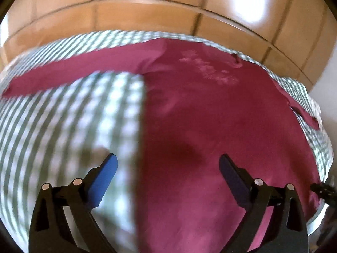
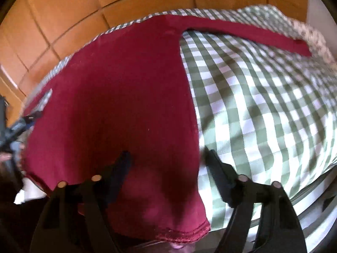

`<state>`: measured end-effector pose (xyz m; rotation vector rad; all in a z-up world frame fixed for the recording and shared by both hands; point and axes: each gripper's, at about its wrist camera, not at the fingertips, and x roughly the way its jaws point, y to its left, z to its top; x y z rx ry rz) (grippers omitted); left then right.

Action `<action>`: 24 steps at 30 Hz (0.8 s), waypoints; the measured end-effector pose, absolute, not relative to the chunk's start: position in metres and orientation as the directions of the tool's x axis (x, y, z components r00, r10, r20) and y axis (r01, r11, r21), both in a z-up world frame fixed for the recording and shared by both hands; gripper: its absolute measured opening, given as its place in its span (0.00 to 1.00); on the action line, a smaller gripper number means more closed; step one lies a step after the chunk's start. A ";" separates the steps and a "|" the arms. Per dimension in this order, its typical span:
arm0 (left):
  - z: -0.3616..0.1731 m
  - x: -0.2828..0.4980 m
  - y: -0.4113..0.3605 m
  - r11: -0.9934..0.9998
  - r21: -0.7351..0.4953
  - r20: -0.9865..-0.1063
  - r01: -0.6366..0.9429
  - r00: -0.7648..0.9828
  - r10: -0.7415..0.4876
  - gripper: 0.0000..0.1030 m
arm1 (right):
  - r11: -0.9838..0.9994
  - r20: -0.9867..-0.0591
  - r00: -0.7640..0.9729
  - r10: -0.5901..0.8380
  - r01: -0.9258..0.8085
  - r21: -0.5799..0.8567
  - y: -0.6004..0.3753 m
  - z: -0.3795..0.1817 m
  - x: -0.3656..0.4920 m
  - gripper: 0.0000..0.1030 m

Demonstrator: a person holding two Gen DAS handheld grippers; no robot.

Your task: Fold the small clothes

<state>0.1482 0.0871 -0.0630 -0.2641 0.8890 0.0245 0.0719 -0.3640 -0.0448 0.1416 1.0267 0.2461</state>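
Note:
A maroon long-sleeved top lies flat on a green-and-white checked cloth, with pale print near its far end. One sleeve stretches out to the left in the left wrist view. My left gripper hovers open above the top's long side edge, one finger over the cloth and one over the fabric. In the right wrist view the top fills the left half and its other sleeve runs right. My right gripper stands open over the top's near right side, above the hem, nothing gripped.
The checked cloth covers a table whose near edge shows at lower right. Orange-brown floor tiles lie beyond the far edge. The left gripper's tip shows at the left border of the right wrist view.

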 end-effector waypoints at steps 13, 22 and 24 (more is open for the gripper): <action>-0.056 0.082 0.079 0.974 -0.214 -0.796 -0.078 0.592 -0.128 0.03 | 0.938 -0.750 0.565 0.346 -0.189 0.291 -0.377 -0.005 0.058 0.08; -0.034 0.088 0.080 0.985 -0.052 -0.827 -0.162 0.561 0.049 0.59 | 0.950 -0.817 0.484 0.313 -0.168 0.264 -0.378 -0.035 0.068 0.23; -0.016 0.095 0.076 0.978 -0.065 -0.786 -0.200 0.613 0.073 0.67 | 0.948 -0.779 0.542 0.317 -0.151 0.280 -0.387 -0.017 0.066 0.40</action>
